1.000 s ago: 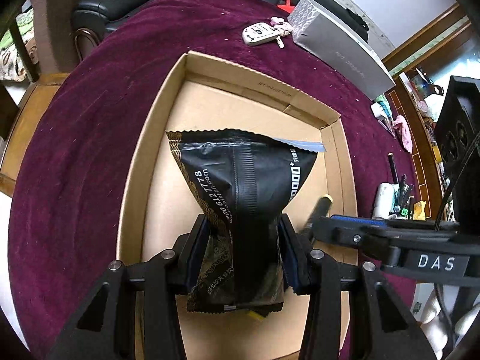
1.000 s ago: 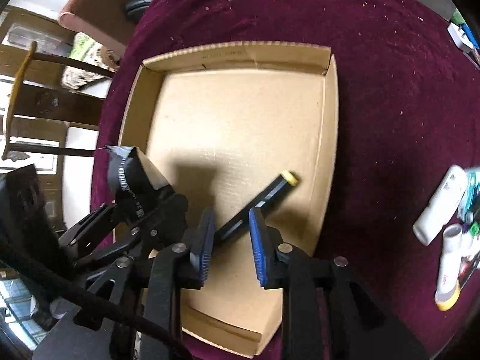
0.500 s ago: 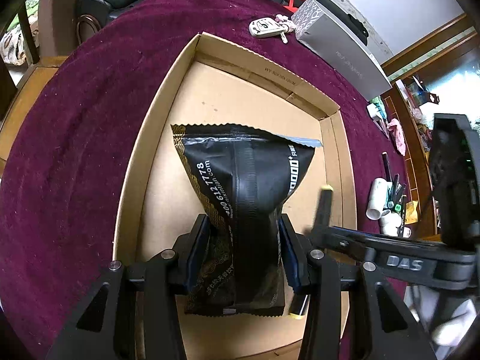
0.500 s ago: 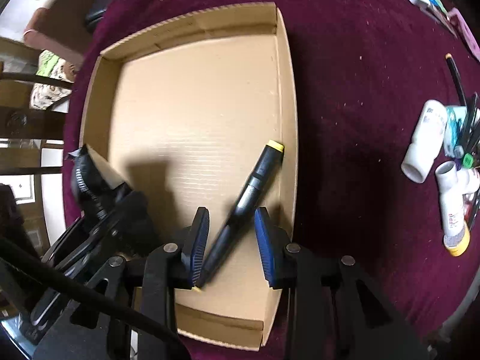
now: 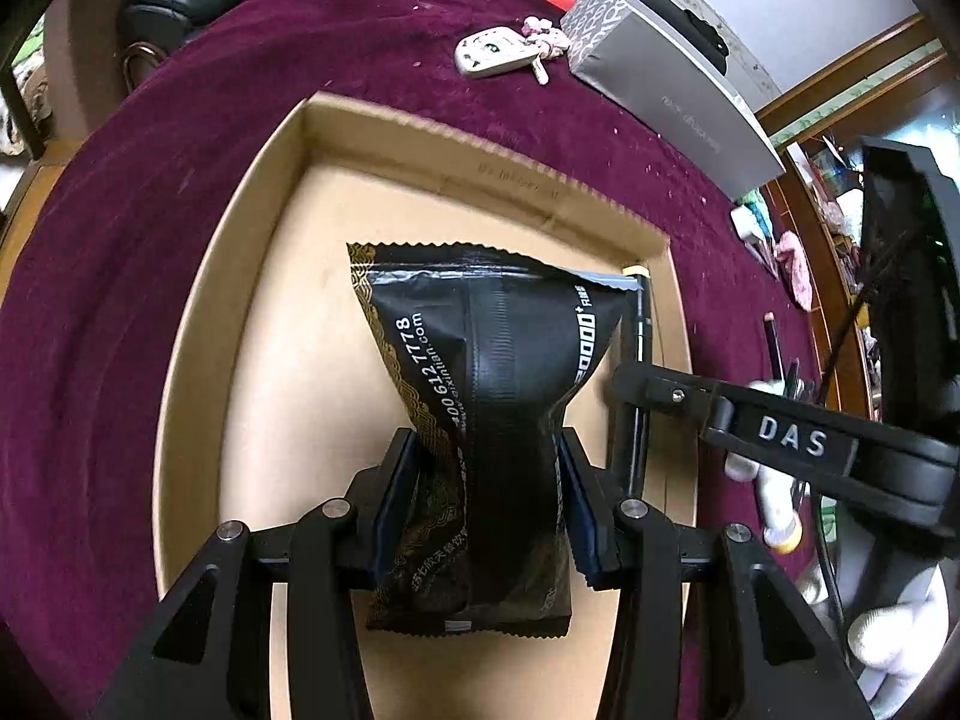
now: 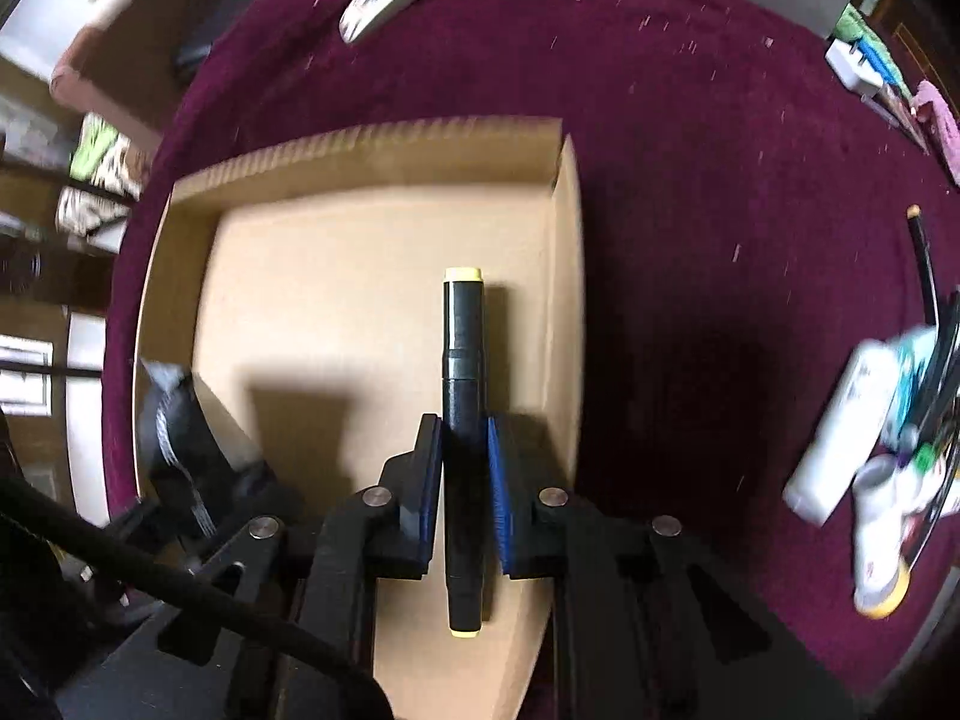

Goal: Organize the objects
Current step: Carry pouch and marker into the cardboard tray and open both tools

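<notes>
Roughly midway — right tool point(image 6: 463, 480) has just closed on the black marker with yellow end caps point(image 6: 462, 420), which lies along the right wall inside the shallow brown cardboard tray point(image 6: 384, 162). Left tool point(image 5: 486, 498) grips the black foil snack packet point(image 5: 486, 396) over the tray, not yet released. White bottles and pens point(image 6: 864, 450) sit unsorted on the maroon velvet surface point(image 6: 690, 192) — left to do.

Black packet point(image 5: 480, 408) pinched in jaws, cardboard tray point(image 5: 198, 360)
</notes>
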